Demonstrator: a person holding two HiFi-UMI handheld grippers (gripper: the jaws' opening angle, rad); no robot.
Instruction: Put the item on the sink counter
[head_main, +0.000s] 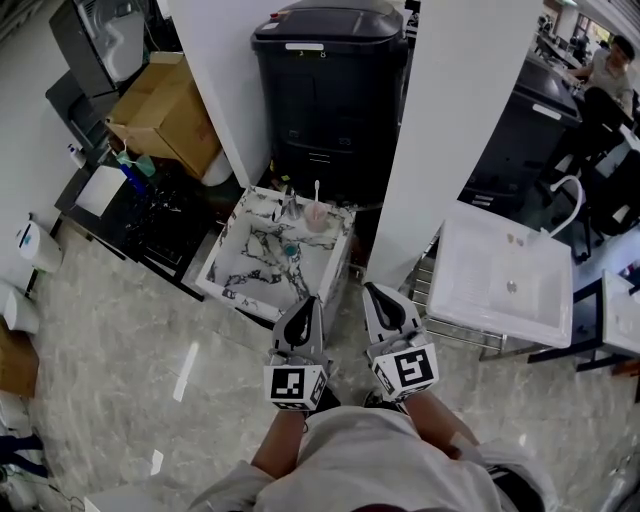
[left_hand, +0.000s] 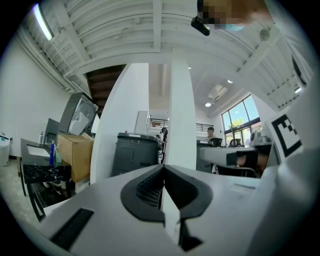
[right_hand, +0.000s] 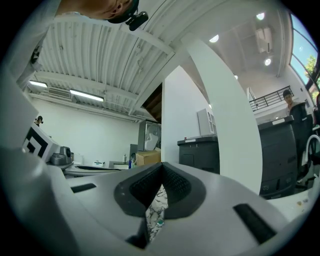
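In the head view a marble-patterned sink counter (head_main: 250, 262) lies on the floor ahead of me. A pink cup (head_main: 316, 216) with a white stick upright in it stands at its far edge. A small teal item (head_main: 290, 250) rests near its middle. My left gripper (head_main: 311, 303) hovers over the counter's near right corner, jaws together and empty. My right gripper (head_main: 376, 292) is just right of the counter, also shut on nothing. In the left gripper view the gripper (left_hand: 162, 168) points at a white pillar. In the right gripper view a strip of marble shows below the gripper (right_hand: 161, 166).
A black bin (head_main: 330, 90) stands behind the counter between two white pillars (head_main: 445, 130). A white basin (head_main: 500, 282) on a metal rack is at the right. A cardboard box (head_main: 165, 112) and a dark shelf (head_main: 150, 215) are at the left. A person sits far right.
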